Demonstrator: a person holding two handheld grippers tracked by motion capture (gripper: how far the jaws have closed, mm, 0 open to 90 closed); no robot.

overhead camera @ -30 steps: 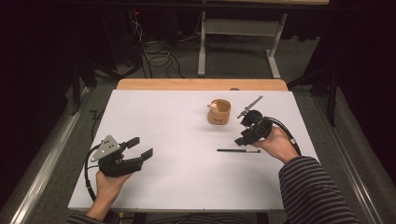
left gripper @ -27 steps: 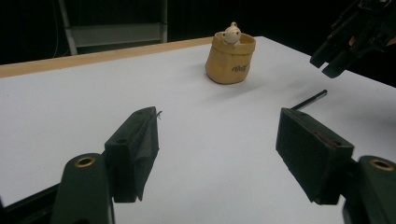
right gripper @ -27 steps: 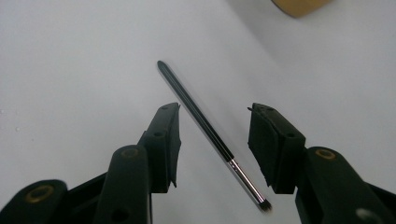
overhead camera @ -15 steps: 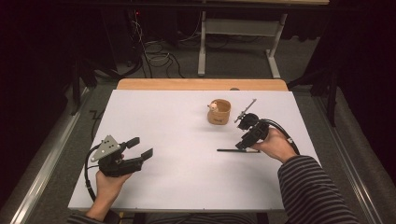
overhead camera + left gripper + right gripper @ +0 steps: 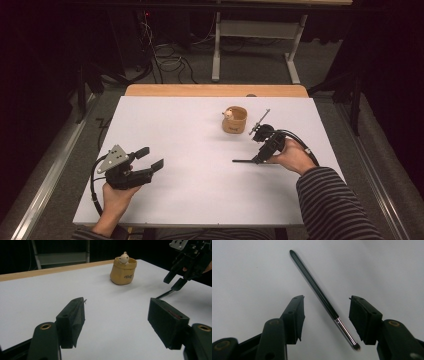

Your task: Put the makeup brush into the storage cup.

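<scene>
High view: the right gripper [image 5: 261,150] has come down since a second ago, from above the table [image 5: 175,150] to just over the brush [image 5: 246,161], which lies flat on the white top in the same spot as before, well right of centre and a little nearer the person than the pot [image 5: 234,120]. The left gripper [image 5: 145,167] sits at the near left where it was, held in a hand resting on the table, its jaws apart and empty. The pot has not shifted. Count: two grippers, one brush, one pot, one small figure [image 5: 228,114] in the pot.

Left gripper view: the two black jaws stand wide with nothing between them, only bare table. Beyond them is the tan pot [image 5: 123,272] with the pale figure [image 5: 124,257] peeking over its rim. At the far right the right gripper [image 5: 176,281] points down at the dark end of the brush [image 5: 163,294].

Right gripper view: the jaws have just been opening and now stand fairly wide, one on each side of the brush [image 5: 317,291]. The brush lies slantwise on the table between them, its metal collar and tip near the right jaw. Neither pad touches it, so nothing is gripped.
</scene>
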